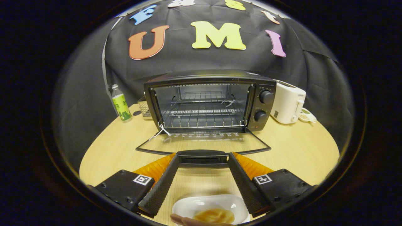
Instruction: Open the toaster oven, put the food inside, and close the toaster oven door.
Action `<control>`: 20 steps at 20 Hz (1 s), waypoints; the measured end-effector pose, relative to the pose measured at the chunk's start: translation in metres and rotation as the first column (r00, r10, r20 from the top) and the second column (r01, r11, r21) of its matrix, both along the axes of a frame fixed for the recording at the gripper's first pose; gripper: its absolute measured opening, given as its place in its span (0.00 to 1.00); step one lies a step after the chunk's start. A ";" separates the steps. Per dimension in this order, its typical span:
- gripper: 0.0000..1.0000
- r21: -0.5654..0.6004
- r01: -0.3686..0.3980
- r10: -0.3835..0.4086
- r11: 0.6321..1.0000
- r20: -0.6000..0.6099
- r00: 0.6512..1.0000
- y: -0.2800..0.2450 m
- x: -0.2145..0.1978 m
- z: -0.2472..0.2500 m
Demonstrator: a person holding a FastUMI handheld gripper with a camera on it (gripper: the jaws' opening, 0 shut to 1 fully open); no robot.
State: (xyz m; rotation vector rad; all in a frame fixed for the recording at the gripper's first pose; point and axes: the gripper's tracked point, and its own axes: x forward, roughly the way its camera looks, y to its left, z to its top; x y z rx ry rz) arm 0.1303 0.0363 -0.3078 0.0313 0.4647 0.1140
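Note:
The black toaster oven stands on the round wooden table with its glass door folded down flat toward me. Its wire rack inside is bare. My gripper is open, its fingertips resting just at the door's black handle, one on each side. Below and between the fingers sits a white dish holding a brownish piece of food. The dish is not gripped. Something pinkish, perhaps a sausage or a finger, shows at the dish's near rim.
A green drink bottle stands left of the oven, with a small wire basket beside it. A white toaster and a small dish stand to the oven's right. A white string hangs at the oven's lower left corner.

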 end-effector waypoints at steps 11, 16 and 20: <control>1.00 0.031 0.003 -0.002 1.000 -0.045 0.999 -0.012 -0.010 -0.006; 1.00 0.016 0.004 -0.003 1.000 -0.031 1.000 -0.011 -0.006 -0.002; 1.00 0.030 0.026 -0.023 0.999 -0.081 0.996 -0.013 -0.002 -0.019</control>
